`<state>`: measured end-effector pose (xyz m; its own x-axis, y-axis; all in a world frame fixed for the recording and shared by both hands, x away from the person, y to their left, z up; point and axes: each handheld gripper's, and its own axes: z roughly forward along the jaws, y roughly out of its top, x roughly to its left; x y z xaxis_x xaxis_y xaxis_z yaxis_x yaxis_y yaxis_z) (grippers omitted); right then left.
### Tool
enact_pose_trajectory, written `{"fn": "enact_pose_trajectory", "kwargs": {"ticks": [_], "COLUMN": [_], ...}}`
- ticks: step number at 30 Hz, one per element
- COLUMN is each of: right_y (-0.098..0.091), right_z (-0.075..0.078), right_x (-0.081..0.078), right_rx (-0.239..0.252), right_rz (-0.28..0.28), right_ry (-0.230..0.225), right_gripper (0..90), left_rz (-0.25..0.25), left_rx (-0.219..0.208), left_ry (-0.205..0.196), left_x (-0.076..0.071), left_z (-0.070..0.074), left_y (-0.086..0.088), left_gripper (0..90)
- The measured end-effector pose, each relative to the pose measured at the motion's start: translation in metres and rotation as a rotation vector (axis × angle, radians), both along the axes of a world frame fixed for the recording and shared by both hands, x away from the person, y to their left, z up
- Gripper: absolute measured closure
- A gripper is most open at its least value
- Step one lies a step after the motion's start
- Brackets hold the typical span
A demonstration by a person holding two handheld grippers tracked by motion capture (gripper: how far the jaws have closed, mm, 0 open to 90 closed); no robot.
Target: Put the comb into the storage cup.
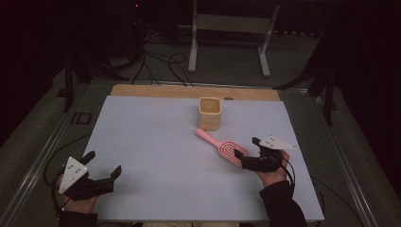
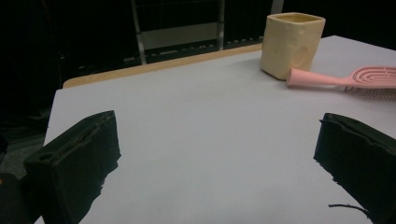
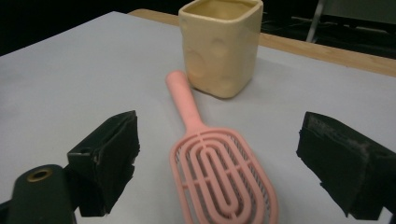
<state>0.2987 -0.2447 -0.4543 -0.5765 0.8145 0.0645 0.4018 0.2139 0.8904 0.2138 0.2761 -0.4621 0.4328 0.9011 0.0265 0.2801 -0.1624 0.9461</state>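
Note:
A pink hairbrush (image 1: 221, 145) lies flat on the white table sheet (image 1: 161, 142), its handle pointing at a cream square cup (image 1: 210, 113) that stands upright just behind it. My right gripper (image 1: 249, 147) is open at the brush's head end; in the right gripper view the brush head (image 3: 224, 179) lies between the two spread jaws, with the cup (image 3: 220, 45) beyond. My left gripper (image 1: 102, 163) rests open near the front left of the sheet with nothing between its jaws. In the left gripper view the cup (image 2: 292, 43) and brush (image 2: 345, 78) sit far right.
A wooden table edge (image 1: 189, 91) runs along the back of the sheet. Cables (image 1: 163, 66) and a white metal frame (image 1: 231, 28) stand on the floor behind the table. Bare sheet lies between the two grippers.

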Motion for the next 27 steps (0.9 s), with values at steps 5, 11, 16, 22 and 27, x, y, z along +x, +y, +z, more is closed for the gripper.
{"fn": "enact_pose_trajectory", "kwargs": {"ticks": [5,11,16,22,27], "right_y": [0.008,0.01,0.006,0.001,0.004], "right_z": [0.003,-0.002,-0.007,-0.016,-0.019], "right_x": [0.008,0.016,0.019,0.026,0.032], "right_rx": [0.0,0.0,-0.019,-0.029,-0.04], "right_rz": [0.004,-0.008,-0.032,-0.059,-0.06], "right_ry": [0.001,0.026,0.044,0.081,0.088], "right_gripper": [13.1,14.3,17.1,24.9,32.8], "left_rz": [0.0,0.0,0.001,-0.003,-0.005], "left_rx": [0.003,-0.002,-0.003,0.0,0.003], "left_ry": [0.002,0.004,0.004,0.007,0.008], "left_x": [0.0,0.0,0.0,0.001,0.001], "left_z": [-0.001,-0.002,-0.002,-0.002,-0.003], "left_y": [0.0,0.0,0.0,-0.001,-0.002], "left_gripper": [0.5,0.6,0.6,0.5,0.6]}}
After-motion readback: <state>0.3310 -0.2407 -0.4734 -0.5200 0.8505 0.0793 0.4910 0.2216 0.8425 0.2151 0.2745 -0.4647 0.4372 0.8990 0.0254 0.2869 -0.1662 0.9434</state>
